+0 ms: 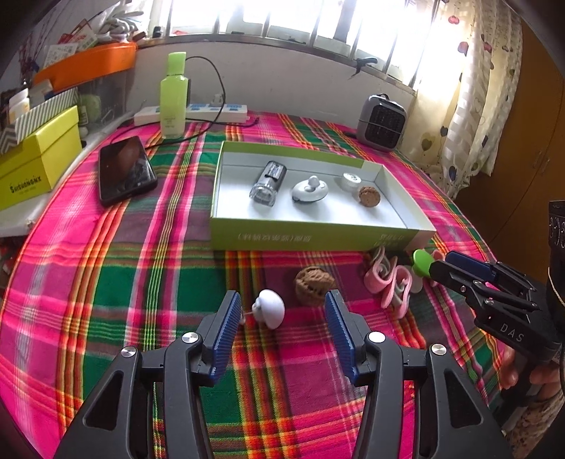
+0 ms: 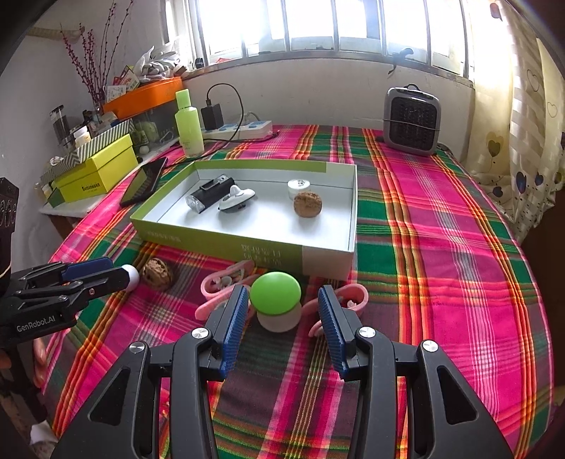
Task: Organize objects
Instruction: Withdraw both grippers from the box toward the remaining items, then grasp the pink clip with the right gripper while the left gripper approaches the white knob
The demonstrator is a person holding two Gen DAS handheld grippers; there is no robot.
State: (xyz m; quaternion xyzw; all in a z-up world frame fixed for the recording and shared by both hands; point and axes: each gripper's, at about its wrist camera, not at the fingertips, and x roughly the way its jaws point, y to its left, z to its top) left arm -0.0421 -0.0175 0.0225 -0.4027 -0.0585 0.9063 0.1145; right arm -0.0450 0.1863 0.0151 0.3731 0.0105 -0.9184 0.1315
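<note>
the left tool point(image 1: 282, 310) stands apart around a small white mushroom-shaped object point(image 1: 270, 308) on the counter, the pads not pressing it; it should centre on the cap and close gently, since the rounded shape may roll. just right lies a loose walnut point(image 1: 314, 285), then pink clips point(image 1: 388, 282). the right tool point(image 2: 282, 303) stands apart too, its left pad touching a green-capped round object point(image 2: 275, 293); a square grip across the cap would suit before lifting it over the wall of the green tray point(image 2: 226, 243), which already holds a small flashlight point(image 2: 208, 196), a white gadget point(image 2: 236, 198) and another walnut point(image 2: 308, 203). the counter wears a pink-and-green plaid cloth point(image 2: 441, 247); a bright window point(image 2: 317, 24) and a small heater point(image 2: 412, 121) stand behind.
</note>
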